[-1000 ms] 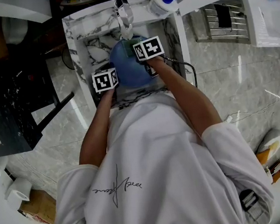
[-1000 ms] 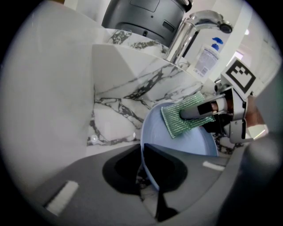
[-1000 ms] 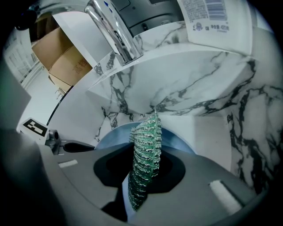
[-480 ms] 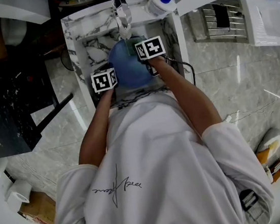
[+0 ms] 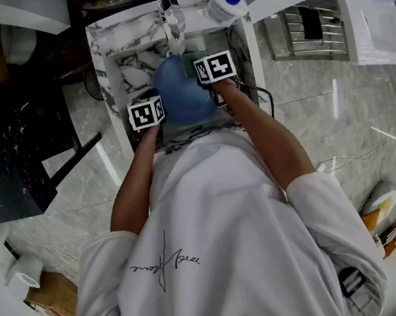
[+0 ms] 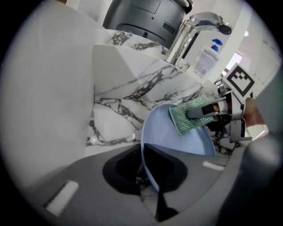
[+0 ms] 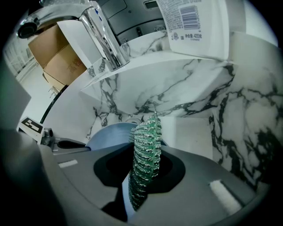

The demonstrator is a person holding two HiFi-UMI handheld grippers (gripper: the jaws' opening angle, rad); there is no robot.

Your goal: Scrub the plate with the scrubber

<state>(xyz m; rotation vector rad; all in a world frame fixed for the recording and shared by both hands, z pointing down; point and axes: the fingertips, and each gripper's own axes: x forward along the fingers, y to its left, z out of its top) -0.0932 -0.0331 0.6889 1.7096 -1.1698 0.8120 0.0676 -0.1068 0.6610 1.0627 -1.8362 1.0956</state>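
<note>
Left gripper (image 6: 148, 173) is clamped narrow on the near rim of the plate (image 6: 179, 139), with the blue edge running up between its jaws. That grip stands the plate on edge and tilted, its hollow face turned toward the right gripper (image 6: 201, 112). I judge this is done to offer the face up for scrubbing and to brace it against the push.

The right gripper is closed on the scrubber (image 6: 188, 118), a green mesh pad pinched by one end so that the rest juts past the jaw tips. From the left gripper, that free part lies flat on the plate's face, ahead and to the right, up near the far rim. Holding the pad by its end probably lets the mesh bend to the curve while keeping the hard jaws off the plate. The scrub looks under way on the upper part of the face. I cannot tell how clean the lower part is.

Both grippers point down into the marble sink (image 6: 116, 112), whose walls rise ahead of and beside the plate, so anything scrubbed off should drop there. The faucet (image 6: 188, 37) stands beyond the far wall, above the plate. A bottle (image 6: 207, 57) sits on the ledge just right of it, clear of both grippers.
</note>
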